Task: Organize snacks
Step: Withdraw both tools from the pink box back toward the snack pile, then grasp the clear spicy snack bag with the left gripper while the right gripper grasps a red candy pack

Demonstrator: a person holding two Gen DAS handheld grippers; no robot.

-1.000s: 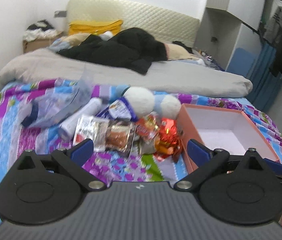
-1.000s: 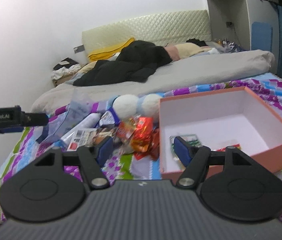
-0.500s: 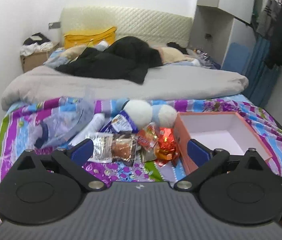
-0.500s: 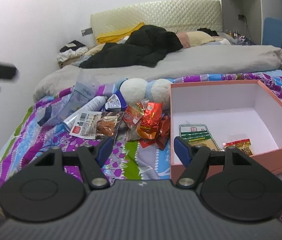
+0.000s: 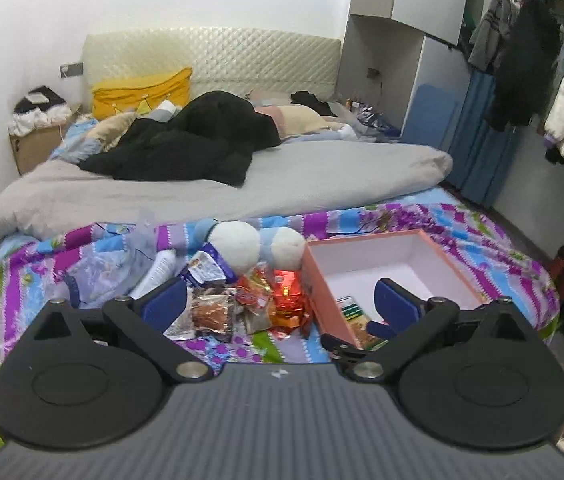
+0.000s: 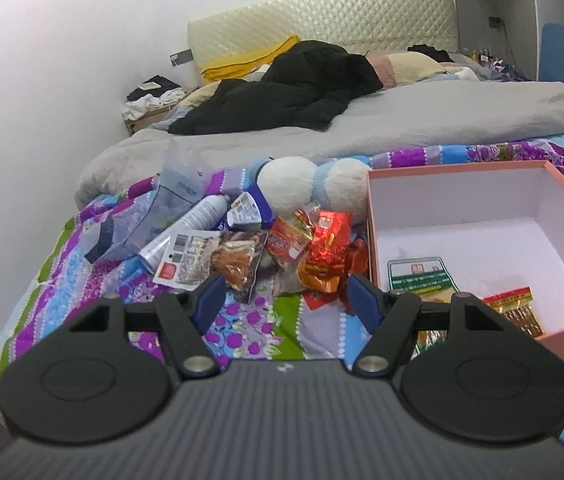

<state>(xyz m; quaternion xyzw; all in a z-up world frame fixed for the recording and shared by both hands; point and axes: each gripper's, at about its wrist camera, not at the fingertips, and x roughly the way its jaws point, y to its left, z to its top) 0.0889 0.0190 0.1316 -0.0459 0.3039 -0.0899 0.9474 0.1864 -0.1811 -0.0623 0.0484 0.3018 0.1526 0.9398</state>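
Observation:
A heap of snack packets (image 6: 282,252) (image 5: 258,304) lies on the patterned bedspread, red foil ones (image 6: 328,256) nearest the box. To its right stands an open pink box (image 6: 562,340) (image 5: 316,280) with a green-labelled packet (image 6: 418,274) and a red-and-gold packet (image 6: 512,308) on its white floor. My right gripper (image 6: 286,300) hovers open in front of the heap with nothing between its fingers. High above the bed's foot, my left gripper (image 5: 278,304) is open and empty too. A black part of the right tool (image 5: 342,346) shows low in the left wrist view.
A white-and-blue plush toy (image 6: 314,188), a white tube (image 6: 186,228) and a clear plastic bag (image 6: 154,216) lie behind the heap. A grey duvet (image 6: 402,120) and black clothing (image 6: 294,88) cover the far bed. Clothes hang on a rack (image 5: 542,80) at the right.
The left gripper has risen, so the bed looks smaller and the box's contents show. The right gripper has shifted sideways toward the snack heap; the packets in the box are now plain.

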